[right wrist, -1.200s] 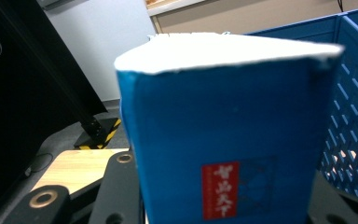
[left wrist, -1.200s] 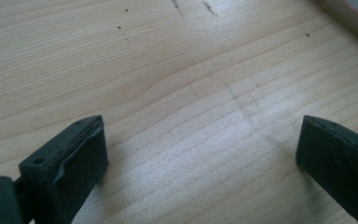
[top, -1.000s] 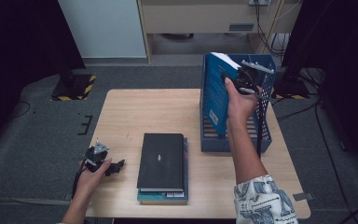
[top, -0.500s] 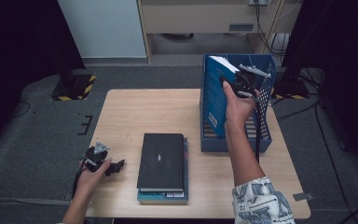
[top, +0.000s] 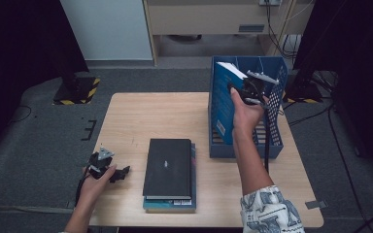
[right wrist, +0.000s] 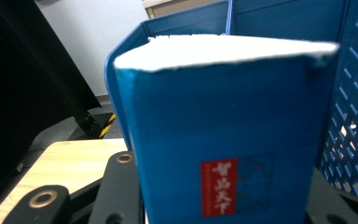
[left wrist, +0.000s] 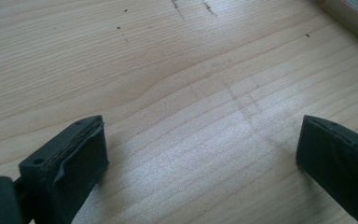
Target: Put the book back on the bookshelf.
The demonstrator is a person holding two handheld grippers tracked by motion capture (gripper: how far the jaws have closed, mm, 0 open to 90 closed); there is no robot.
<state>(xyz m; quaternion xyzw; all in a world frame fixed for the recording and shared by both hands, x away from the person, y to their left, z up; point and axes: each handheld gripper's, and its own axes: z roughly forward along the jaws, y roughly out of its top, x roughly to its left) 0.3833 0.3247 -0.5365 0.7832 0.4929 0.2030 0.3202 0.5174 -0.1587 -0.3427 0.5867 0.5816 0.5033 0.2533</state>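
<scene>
- Left tongs (top: 119, 173) rest at the near left edge of the surface (top: 141, 116); jaws stand wide apart with bare wood between them, released, idle.
- Just right of them, a stack (top: 169, 170) of books lies flat: a black one on top, a teal one under it. Judged not yet filed.
- Right tongs (top: 243, 92) are clenched on a blue book (top: 222, 104), held upright by its spine end. In the right gripper view the spine (right wrist: 223, 140) sits between the two jaws, red label facing the camera.
- The book is at the left wall of the blue rack (top: 277, 141), lower part inside it, top above the rim. Whether its foot touches the rack floor cannot be told.
- Progress, as judged: one book nearly placed, release left to do; then the stack remains. Early to mid task.
- Surface: light wood, a few dark specks and faint scuffs, otherwise bare on the far left.
- Room beyond: grey carpet, a hazard-striped stand base (top: 77, 92), a pale panel (top: 107, 29), a wooden unit, cables at far right.
</scene>
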